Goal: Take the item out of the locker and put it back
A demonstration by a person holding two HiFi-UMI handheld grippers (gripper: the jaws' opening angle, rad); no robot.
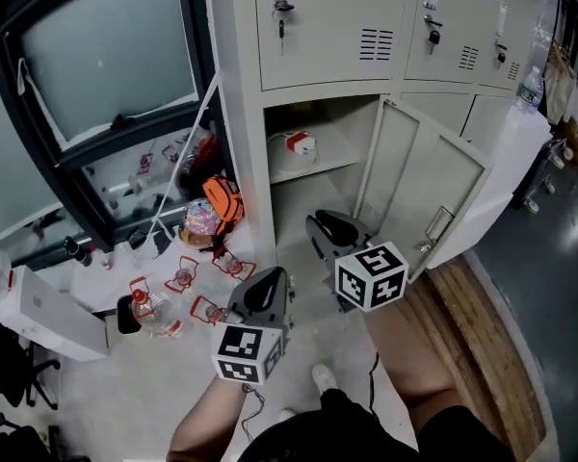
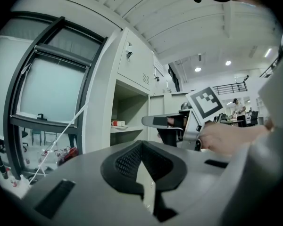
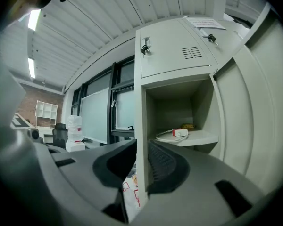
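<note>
The locker [image 1: 239, 114] stands with its lower door [image 1: 433, 186] swung wide open. The item [image 1: 294, 147], a white thing with a red part, lies on the shelf [image 1: 342, 160] inside the open compartment, touched by neither gripper; the right gripper view shows it too [image 3: 180, 133]. The right gripper [image 1: 326, 227] is held level in front of the opening, below the shelf and short of it, with its jaws slightly apart and nothing between them [image 3: 141, 147]. The left gripper [image 1: 270, 282] is lower and further left, near the person's body, its jaws closed together on nothing [image 2: 141, 145]. On the floor left of the locker lie several plastic bottles [image 1: 159, 311] and an orange bag [image 1: 222, 198], below a dark-framed window [image 1: 106, 61].
</note>
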